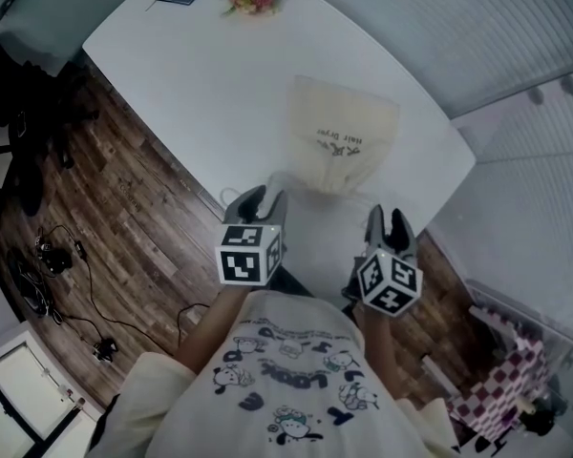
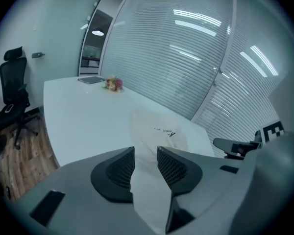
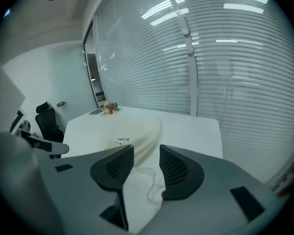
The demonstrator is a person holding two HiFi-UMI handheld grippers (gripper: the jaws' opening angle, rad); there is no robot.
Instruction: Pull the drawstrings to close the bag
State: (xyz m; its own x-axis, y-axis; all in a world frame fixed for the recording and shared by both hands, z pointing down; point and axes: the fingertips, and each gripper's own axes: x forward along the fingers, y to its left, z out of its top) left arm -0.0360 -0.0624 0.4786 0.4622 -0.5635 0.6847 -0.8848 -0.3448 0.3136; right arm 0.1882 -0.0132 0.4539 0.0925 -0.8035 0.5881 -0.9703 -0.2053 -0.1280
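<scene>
White counter (image 1: 191,74) carries the cream bag (image 1: 342,141), lying flat, its neck gathered narrow toward the person; a drawstring (image 3: 149,189) loops slack there; closing looks essentially done; left tool (image 1: 265,200) and right tool (image 1: 387,220) hover released, gripping nothing.

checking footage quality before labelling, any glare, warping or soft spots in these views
Head view: even light, edges bowed, the bag on the white table fairly sharp. Left gripper view: strong fisheye, dark corners, lamp strips glaring on the blinds, the close jaws soft. Right gripper view: same fisheye and dark corners, similar glare streaks up top.
</scene>
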